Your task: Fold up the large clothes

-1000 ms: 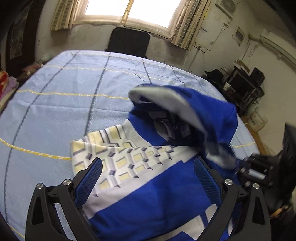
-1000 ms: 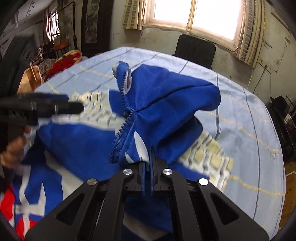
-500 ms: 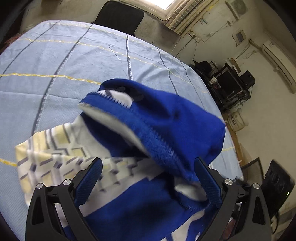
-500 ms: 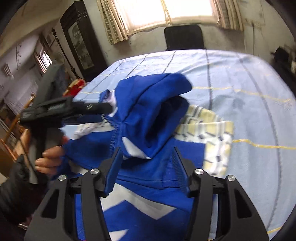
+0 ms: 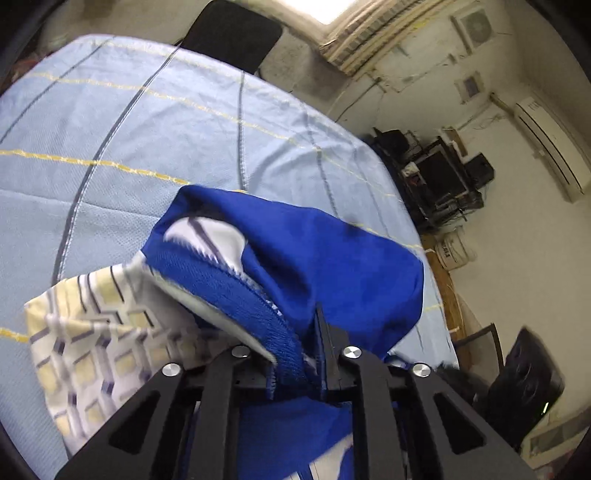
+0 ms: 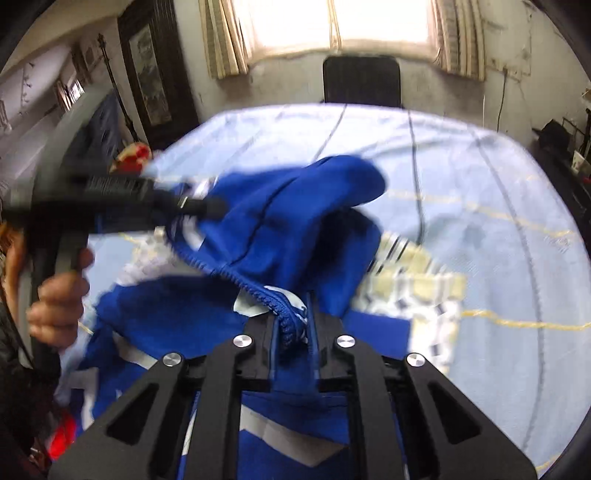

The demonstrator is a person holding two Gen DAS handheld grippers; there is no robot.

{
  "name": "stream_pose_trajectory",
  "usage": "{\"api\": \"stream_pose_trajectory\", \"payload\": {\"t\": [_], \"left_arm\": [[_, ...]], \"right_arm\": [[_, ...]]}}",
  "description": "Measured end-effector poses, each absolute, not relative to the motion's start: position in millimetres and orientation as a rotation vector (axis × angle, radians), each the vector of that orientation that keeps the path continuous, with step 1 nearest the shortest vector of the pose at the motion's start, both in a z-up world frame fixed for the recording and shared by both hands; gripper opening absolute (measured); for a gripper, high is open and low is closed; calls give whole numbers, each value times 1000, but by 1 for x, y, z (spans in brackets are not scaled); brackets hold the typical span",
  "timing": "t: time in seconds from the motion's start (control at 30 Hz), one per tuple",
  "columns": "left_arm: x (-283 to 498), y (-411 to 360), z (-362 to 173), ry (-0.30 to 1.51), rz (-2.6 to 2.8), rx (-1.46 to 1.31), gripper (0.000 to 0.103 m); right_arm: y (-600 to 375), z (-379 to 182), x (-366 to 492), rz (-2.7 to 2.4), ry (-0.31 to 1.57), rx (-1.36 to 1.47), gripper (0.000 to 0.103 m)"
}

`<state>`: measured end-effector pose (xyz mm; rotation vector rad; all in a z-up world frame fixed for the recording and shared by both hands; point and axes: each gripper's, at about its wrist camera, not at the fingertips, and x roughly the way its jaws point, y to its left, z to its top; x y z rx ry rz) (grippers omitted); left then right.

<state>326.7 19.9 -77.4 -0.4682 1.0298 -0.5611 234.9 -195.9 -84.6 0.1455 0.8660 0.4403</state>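
Both claws are clenched on the blue jacket's zipper edge, left claw [image 5: 295, 369] and right claw [image 6: 293, 332], holding the jacket [image 5: 314, 266] bunched and lifted over the sheet-covered bench [image 5: 147, 129], so folding looks barely begun.

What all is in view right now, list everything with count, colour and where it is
jacket: one, blue with white and patterned yellow panels, bunched on the sheet, zipper edge lifted
bed sheet: one, light blue with yellow and dark lines, under the jacket
chair: one, black, beyond the far edge, under the window
window: one, bright, striped curtains at its sides
air conditioner: one, white, on the wall
left hand-held gripper: one, black, shut on the jacket
right hand-held gripper: one, black, shut on the zipper edge
hand: one, bare, gripping the left handle
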Motion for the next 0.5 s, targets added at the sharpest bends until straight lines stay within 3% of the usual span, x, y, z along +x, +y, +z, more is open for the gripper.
{"api": "stream_pose_trajectory", "payload": {"t": [0.17, 0.3, 0.5], "left_arm": [[275, 24, -69, 995, -567, -414, 14], [245, 34, -99, 1060, -544, -422, 16], [218, 61, -121, 1082, -530, -476, 24]], "right_arm": [[-200, -57, 192, 456, 778, 52, 9], [-196, -81, 167, 472, 847, 14, 3], [-190, -114, 153, 458, 970, -6, 3]]}}
